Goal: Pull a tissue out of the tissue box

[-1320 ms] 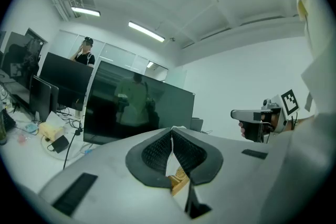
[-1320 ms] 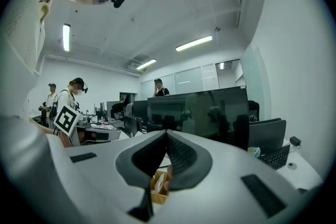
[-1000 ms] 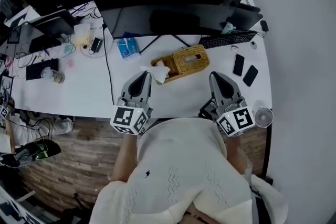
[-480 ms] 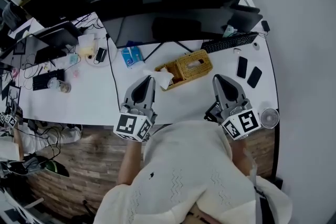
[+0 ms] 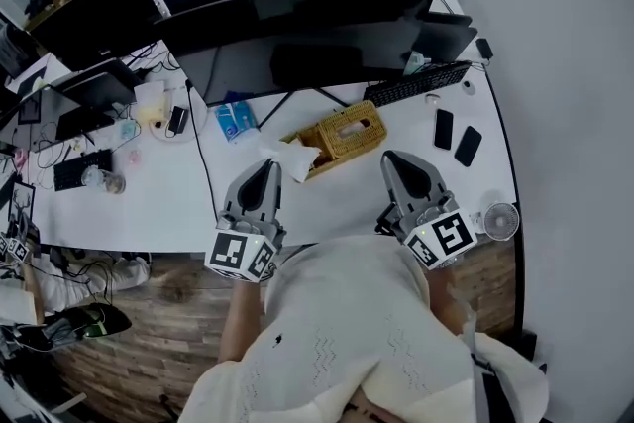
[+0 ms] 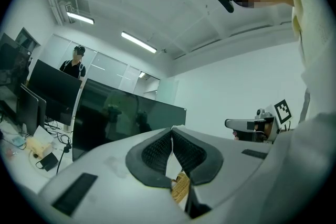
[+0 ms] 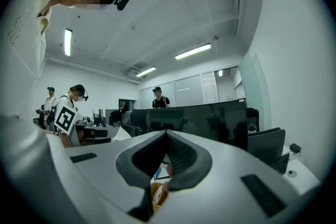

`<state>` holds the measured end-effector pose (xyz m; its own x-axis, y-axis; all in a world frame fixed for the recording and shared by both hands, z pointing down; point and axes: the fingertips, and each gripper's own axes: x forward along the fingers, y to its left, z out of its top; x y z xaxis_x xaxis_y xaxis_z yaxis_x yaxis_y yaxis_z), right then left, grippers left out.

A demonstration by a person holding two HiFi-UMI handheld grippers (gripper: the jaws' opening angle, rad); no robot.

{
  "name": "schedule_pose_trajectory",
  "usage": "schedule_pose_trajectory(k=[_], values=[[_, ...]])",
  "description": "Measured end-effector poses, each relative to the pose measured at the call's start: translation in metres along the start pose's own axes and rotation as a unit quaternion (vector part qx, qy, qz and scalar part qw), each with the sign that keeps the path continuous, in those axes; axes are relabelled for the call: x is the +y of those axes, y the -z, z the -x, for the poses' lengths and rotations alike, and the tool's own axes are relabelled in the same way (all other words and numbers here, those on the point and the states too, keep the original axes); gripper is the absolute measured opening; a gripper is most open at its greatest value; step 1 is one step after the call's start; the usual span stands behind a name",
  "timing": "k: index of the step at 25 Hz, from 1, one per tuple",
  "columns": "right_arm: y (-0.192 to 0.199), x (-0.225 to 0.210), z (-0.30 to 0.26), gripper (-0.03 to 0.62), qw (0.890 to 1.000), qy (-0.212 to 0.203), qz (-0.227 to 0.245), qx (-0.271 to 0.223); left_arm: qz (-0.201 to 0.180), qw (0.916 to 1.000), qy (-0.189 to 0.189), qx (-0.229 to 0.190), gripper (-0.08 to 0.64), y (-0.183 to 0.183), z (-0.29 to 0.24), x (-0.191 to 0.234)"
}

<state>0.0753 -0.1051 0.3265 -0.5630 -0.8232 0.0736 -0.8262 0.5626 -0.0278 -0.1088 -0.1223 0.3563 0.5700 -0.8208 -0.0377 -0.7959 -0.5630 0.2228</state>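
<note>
A woven wicker tissue box (image 5: 347,129) lies on the white desk (image 5: 168,193) in front of the monitors. A crumpled white tissue (image 5: 290,157) sits off the box's left end, right at the tip of my left gripper (image 5: 269,163). In the left gripper view that gripper (image 6: 171,128) has its jaws together with a thin white strip of tissue (image 6: 169,165) pinched between them and the box (image 6: 181,186) below. My right gripper (image 5: 389,157) hovers near the box's right end, apart from it. Its jaws (image 7: 167,132) meet at the tip with nothing in them.
Two wide dark monitors (image 5: 297,25) stand behind the box. At the right lie a keyboard (image 5: 421,82), two phones (image 5: 443,129) and a small fan (image 5: 498,221). A blue pack (image 5: 236,120) and cables lie to the left. People stand in the background.
The head view has shifted a little. Both grippers keep their places by the box, and the tissue stays at the left gripper's tip.
</note>
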Motion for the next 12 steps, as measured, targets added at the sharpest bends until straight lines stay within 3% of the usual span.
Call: schedule_pose_trajectory(k=[12], values=[[-0.0001,0.0049,0.0002,0.0,1.0,-0.003,0.006,0.005,0.006,0.9999,0.009,-0.007,0.014,-0.0001,-0.0007,-0.005]])
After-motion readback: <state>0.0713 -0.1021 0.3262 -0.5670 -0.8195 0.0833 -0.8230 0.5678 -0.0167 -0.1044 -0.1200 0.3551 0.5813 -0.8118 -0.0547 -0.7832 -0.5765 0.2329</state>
